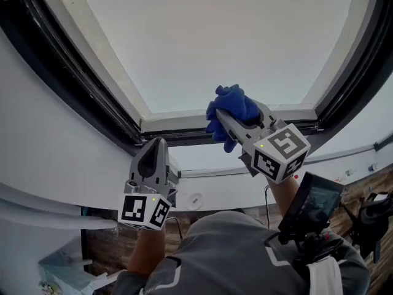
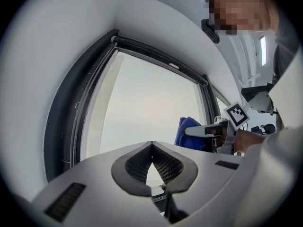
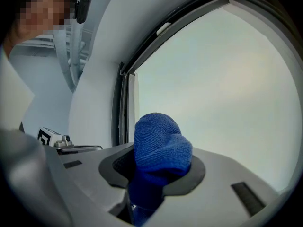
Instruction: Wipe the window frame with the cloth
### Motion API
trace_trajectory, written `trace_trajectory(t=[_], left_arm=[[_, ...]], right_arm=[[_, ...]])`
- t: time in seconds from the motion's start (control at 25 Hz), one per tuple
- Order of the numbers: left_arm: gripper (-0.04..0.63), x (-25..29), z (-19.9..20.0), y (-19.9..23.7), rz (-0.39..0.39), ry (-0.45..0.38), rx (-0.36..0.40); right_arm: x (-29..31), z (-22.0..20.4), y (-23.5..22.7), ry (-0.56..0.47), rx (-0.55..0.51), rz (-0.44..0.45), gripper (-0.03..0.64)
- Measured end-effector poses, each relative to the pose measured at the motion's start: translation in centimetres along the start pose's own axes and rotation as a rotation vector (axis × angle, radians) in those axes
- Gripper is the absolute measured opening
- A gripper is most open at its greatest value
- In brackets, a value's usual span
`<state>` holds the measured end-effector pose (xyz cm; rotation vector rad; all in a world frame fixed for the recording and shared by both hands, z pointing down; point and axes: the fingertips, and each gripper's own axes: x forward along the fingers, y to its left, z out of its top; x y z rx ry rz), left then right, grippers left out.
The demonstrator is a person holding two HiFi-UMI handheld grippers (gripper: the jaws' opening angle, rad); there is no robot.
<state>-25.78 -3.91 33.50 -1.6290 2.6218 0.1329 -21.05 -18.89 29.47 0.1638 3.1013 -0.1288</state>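
Blue cloth [image 1: 236, 103], one: bunched and clamped in our right tongs [image 1: 222, 117], at the lower rail of the window frame [image 1: 178, 135], one. Left tongs [image 1: 156, 143]: tips pressed together on nothing, just beside the frame's corner. Both our forearms [image 1: 146, 251] reach upward, the right one higher.

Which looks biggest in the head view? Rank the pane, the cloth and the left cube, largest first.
1. Pane, by far.
2-3. Cloth and left cube look alike; the cube sits nearer the camera, so I won't rank them.
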Motion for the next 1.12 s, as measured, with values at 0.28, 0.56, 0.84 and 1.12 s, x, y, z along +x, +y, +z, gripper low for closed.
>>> trace_trajectory(t=[0.28,0.56,0.84,1.12], left_arm=[[0.003,0.7,-1.1,0.8,-0.004,0.006,-0.043],[0.002,1.2,-1.5,0.9,-0.02,0.019,-0.031],[0.002,1.4,-2.0,1.1,-0.02,0.045,-0.021],[0.002,1.6,-1.8,0.9,-0.02,0.048,-0.012]], right_arm=[[0.0,-1.9,-0.4,0.048,-0.024,-0.028,0.141],[0.1,-2.3,-0.8,0.05,-0.027,-0.046,0.141],[0.0,-2.7,-0.9,0.063,-0.021,-0.055,0.141],[0.0,-2.6,-1.0,0.061,-0.024,-0.056,0.141]])
